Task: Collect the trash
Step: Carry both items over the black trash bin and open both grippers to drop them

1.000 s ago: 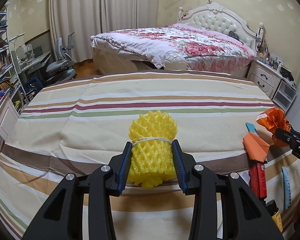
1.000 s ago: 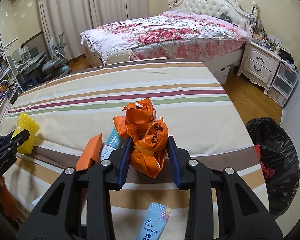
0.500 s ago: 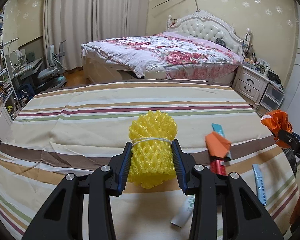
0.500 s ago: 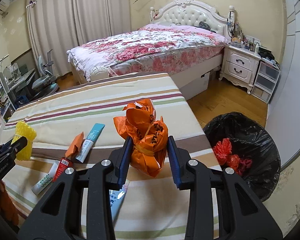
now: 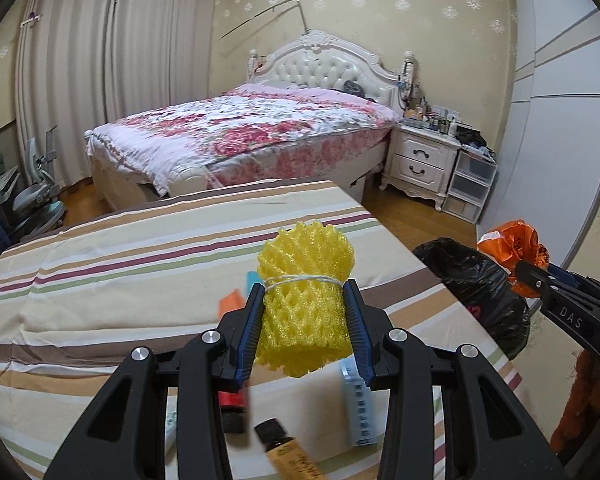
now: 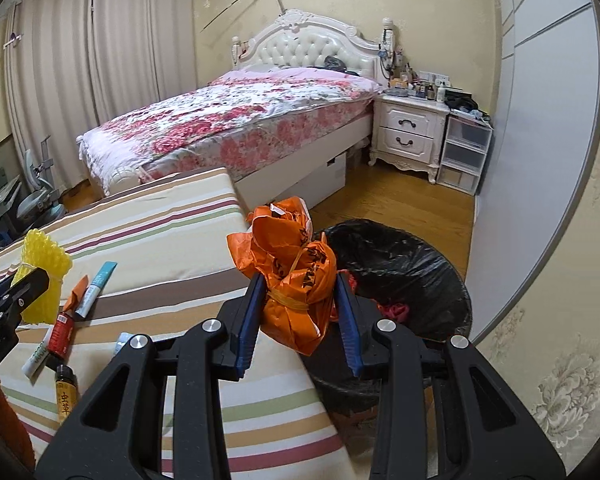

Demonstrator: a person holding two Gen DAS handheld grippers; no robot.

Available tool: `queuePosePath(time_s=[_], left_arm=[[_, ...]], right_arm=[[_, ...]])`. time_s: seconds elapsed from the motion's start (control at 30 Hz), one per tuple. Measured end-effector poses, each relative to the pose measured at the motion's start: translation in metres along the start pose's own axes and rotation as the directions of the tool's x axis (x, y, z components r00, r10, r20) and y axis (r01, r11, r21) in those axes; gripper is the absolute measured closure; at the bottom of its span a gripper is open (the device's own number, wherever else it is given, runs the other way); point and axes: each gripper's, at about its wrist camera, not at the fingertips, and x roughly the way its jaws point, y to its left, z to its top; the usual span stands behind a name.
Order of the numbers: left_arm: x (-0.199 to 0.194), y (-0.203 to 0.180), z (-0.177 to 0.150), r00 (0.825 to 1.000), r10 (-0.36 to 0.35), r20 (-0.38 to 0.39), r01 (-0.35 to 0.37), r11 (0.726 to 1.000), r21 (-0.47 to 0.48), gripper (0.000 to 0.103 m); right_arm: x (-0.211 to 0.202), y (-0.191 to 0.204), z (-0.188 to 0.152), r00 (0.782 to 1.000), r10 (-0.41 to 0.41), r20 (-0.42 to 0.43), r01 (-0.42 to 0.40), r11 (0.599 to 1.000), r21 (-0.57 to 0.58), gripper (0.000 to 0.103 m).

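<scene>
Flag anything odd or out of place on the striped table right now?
Nothing spilled or broken. Loose litter still lies on the striped table: orange paper scrap, teal tube, red tube, small brown bottle. Yellow foam net and orange bag are gripped, not yet in the black bin.

- left gripper (image 5: 305,320): matte black plastic frame with triangular cut-outs, blue ribbed pads, four silver screw heads
- right gripper (image 6: 298,308): same build, black frame, blue ribbed pads, silver screws
- white "DAS" lettering on right gripper's side
- orange sleeve (image 5: 588,396) at frame edge
</scene>
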Motion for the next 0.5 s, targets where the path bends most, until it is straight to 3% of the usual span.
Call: queuePosePath(time_s=[0.23,0.5], left_arm=[[0.025,-0.049,0.014,0.996,-0.087,-0.008,0.087,0.995,0.057,0.063],[0.059,-0.093,0.025,0.992,-0.123,-0.016,0.124,0.986,0.115,0.063]], right_arm=[[0.003,-0.035,0.004,0.997,-0.076,0.026,0.075,0.997,0.035,0.068],[0.022,-0.065,0.007,0.993,-0.119,0.018,0.117,0.990,0.074,0.068]])
